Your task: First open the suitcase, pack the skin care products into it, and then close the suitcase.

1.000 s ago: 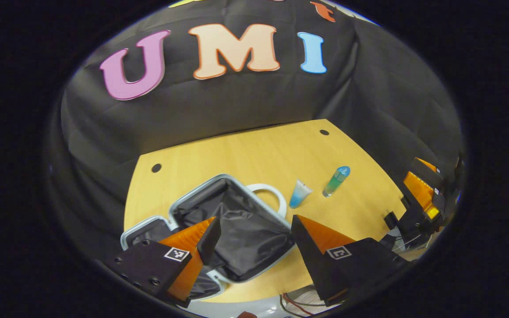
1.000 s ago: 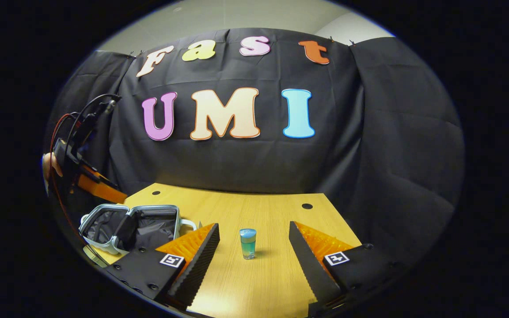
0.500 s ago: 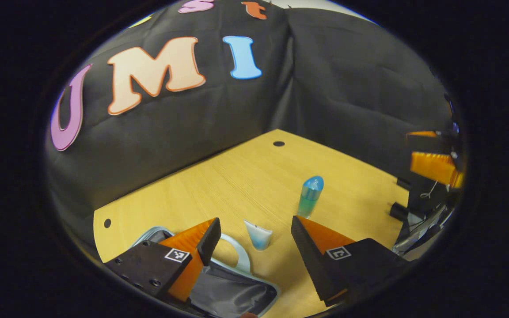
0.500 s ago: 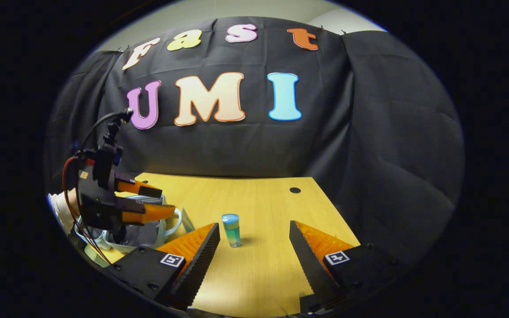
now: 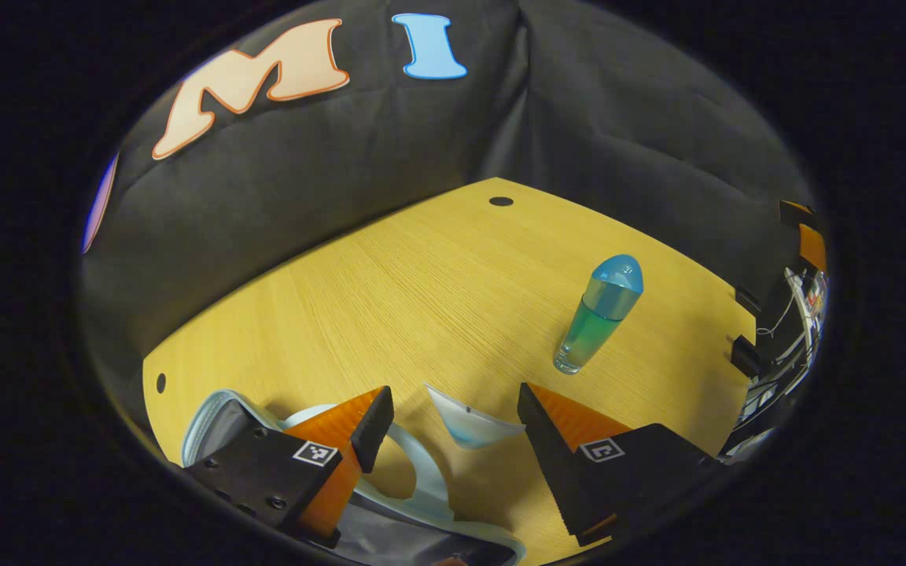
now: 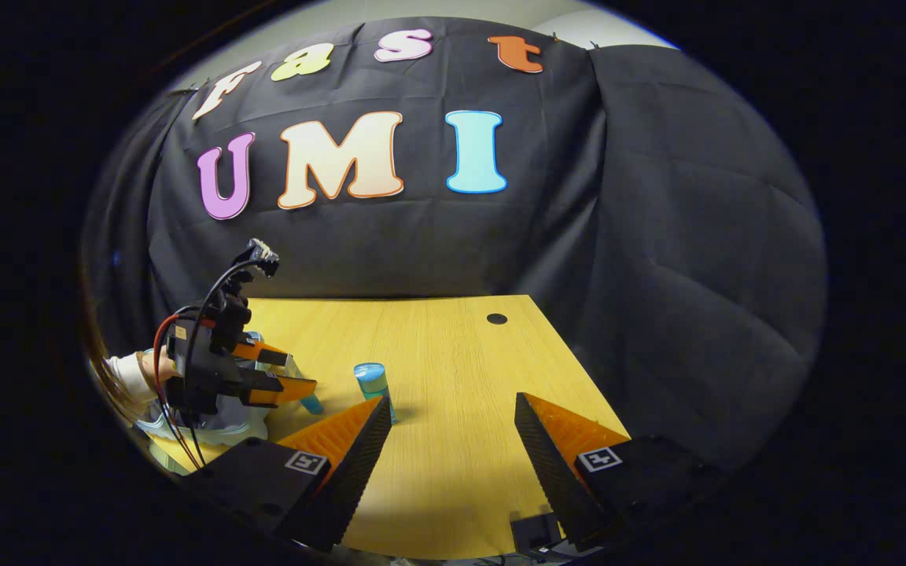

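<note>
We see a booth walled with black cloth, and in it a light wooden bench [image 5: 421, 275] with small dark holes near its far edge.

In the left gripper view, the left hand-held gripper [image 5: 453, 417] hangs low over the bench with its jaws spread apart, holding nothing. Between its fingers stands a small pale tube [image 5: 470, 418] with a blue lower end, touching neither finger. Just beside the tube, under the left finger, we see the suitcase [image 5: 414, 487]: its pale looped handle and rim, with grey lining showing inside, so it lies open. Farther off to the right a blue-green bottle [image 5: 598, 314] with a rounded blue cap stands upright on the bench, well apart from the tube.

In the right gripper view, the right hand-held gripper [image 6: 453, 440] is also released, jaws wide, with bare bench between them. The bottle [image 6: 374, 387] stands just beyond its left finger, outside the gap. At the left we see the other hand-held gripper [image 6: 296, 377], trailing cables and held by a hand [image 6: 156, 363] in a light sleeve, its fingers reaching toward the tube's blue end [image 6: 311, 405]. Beneath it the suitcase [image 6: 217, 420] shows in part.
</note>
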Demonstrator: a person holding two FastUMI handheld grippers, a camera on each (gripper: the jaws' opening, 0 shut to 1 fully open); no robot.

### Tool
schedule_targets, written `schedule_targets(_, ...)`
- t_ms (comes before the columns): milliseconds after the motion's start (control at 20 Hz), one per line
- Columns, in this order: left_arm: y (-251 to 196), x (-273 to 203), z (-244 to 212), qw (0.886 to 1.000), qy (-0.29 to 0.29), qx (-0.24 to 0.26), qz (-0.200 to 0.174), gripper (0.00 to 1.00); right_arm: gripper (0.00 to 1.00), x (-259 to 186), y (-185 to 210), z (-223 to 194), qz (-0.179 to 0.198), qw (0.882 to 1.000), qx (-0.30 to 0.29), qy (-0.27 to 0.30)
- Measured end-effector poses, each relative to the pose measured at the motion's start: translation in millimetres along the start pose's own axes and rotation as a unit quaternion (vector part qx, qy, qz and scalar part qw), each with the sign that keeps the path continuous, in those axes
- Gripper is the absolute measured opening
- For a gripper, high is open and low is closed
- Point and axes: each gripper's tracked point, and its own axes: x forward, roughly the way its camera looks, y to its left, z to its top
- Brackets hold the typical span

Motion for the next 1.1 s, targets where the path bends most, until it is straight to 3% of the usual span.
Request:
schedule_targets(250,-13.4,14.8,-14.7,0.999,0.025,-0.019,-0.028,0.93,0.99,16.9,-3.7,-19.2,0.009,1.0,0.002,0.026)
schedule_targets(400,-11.2,22.4,-17.1,0.999,0.032,-0.018,-0.023,0.77,0.99,29.2,-1.4,-26.4,0.019,0.999,0.006,0.031)
schedule_targets(550,-11.4,30.7,-21.4,0.999,0.04,-0.02,-0.025,0.69,0.99,49.4,12.5,-33.8,0.047,0.998,0.006,0.037)
schedule_targets(650,-14.1,32.7,-25.3,0.998,0.048,-0.026,-0.032,0.49,0.99,66.7,29.4,-42.0,0.077,0.996,-0.005,0.045)
schedule_targets(900,-17.5,34.0,-23.2,0.997,0.042,-0.047,-0.05,0.24,0.96,108.9,71.0,-74.8,0.144,0.986,-0.039,0.079)
schedule_targets(1100,-18.3,30.1,-15.8,0.995,0.032,-0.075,-0.056,0.21,0.98,143.2,98.1,-102.5,0.181,0.977,-0.041,0.105)
